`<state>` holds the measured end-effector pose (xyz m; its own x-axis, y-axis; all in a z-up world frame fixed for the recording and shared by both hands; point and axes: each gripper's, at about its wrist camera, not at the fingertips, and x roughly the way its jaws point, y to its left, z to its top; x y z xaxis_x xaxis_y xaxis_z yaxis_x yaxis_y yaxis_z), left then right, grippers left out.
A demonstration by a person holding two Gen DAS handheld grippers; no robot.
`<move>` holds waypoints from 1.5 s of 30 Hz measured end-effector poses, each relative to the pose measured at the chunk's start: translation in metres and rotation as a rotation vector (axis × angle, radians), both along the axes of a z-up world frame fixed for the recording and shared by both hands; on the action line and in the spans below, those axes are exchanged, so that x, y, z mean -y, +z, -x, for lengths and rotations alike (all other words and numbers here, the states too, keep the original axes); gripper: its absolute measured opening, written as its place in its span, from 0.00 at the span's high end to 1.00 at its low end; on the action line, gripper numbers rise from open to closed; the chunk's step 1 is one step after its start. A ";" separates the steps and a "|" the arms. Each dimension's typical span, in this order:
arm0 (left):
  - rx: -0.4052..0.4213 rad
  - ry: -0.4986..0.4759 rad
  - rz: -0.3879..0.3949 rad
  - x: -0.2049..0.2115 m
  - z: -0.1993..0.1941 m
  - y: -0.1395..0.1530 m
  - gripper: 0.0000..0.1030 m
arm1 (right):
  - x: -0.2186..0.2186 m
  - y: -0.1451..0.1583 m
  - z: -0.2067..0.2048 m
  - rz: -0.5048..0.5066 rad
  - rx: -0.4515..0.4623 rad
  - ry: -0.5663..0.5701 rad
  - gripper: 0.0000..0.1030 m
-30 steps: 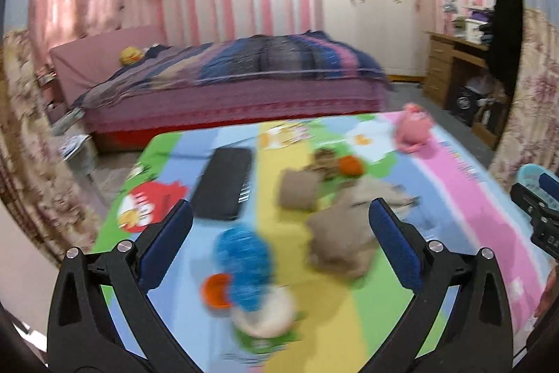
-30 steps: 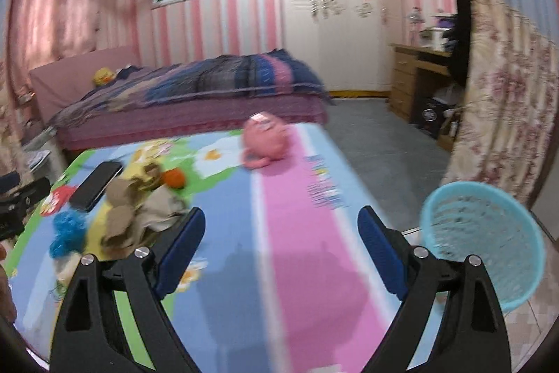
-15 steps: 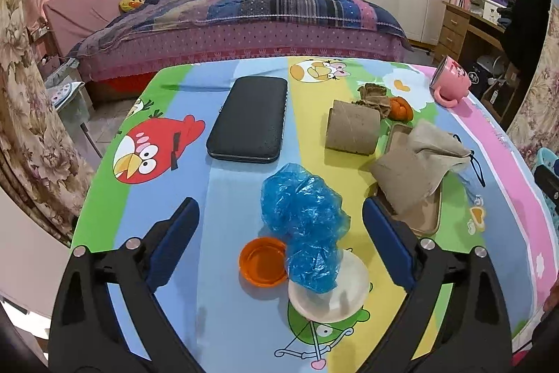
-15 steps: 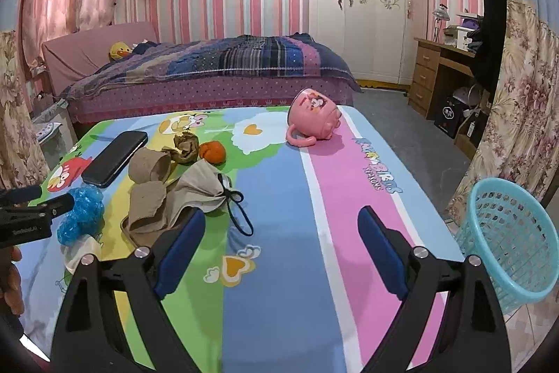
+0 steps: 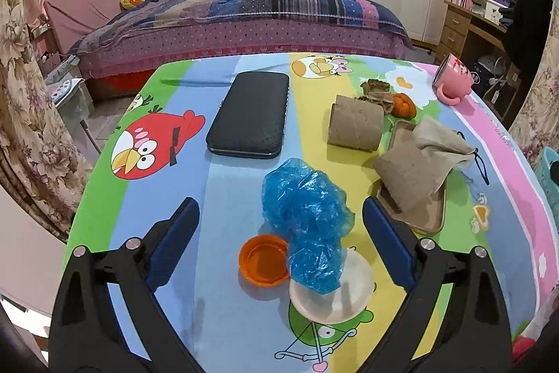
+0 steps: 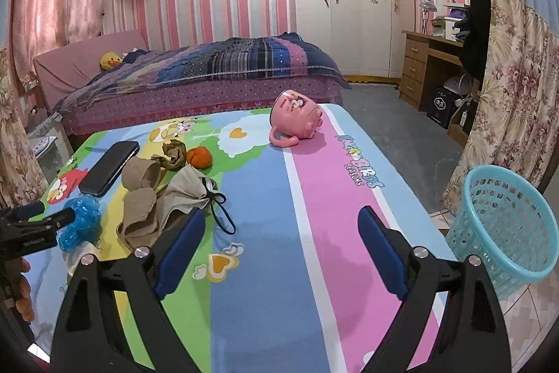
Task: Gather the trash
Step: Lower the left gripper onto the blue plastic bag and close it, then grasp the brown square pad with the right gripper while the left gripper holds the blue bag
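Both grippers spread wide, empty: left gripper point(image 5: 279, 219) above crumpled blue plastic bag point(image 5: 307, 208), which overlaps round white lid point(image 5: 335, 292), orange cap point(image 5: 262, 259) touching beside. Right gripper point(image 6: 279, 226) over striped cartoon tablecloth point(image 6: 314, 198). Turquoise mesh plastic basket point(image 6: 506, 226) on floor, right of table.

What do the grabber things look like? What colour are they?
Both look the same. The left gripper and right gripper each have two black plastic arms with triangle-shaped holes, round silver bolts near the top, and long flat blue pads on the fingers. In the right view, the left one's black side carries small white lettering, too small to read. No cables show.
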<state>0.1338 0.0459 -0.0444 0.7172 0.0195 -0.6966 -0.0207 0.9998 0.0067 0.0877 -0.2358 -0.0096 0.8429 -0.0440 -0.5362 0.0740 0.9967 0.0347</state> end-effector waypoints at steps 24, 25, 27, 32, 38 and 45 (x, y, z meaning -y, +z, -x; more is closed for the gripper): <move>-0.054 -0.059 0.095 -0.006 -0.016 -0.008 0.88 | -0.054 -0.025 -0.016 0.081 -0.048 0.106 0.15; -0.053 -0.054 0.102 -0.007 -0.017 -0.008 0.88 | -0.054 -0.025 -0.016 0.084 -0.048 0.107 0.15; -0.050 -0.054 0.102 -0.008 -0.017 -0.007 0.89 | -0.054 -0.027 -0.015 0.095 -0.052 0.108 0.15; -0.039 -0.047 0.090 -0.009 -0.015 -0.005 0.89 | -0.053 -0.027 -0.015 0.089 -0.055 0.105 0.15; -0.018 -0.017 0.090 -0.019 -0.014 0.000 0.89 | -0.067 -0.023 -0.022 0.104 -0.044 0.138 0.15; 0.012 0.011 0.069 -0.029 -0.016 0.009 0.89 | -0.111 -0.029 -0.040 0.127 -0.057 0.232 0.15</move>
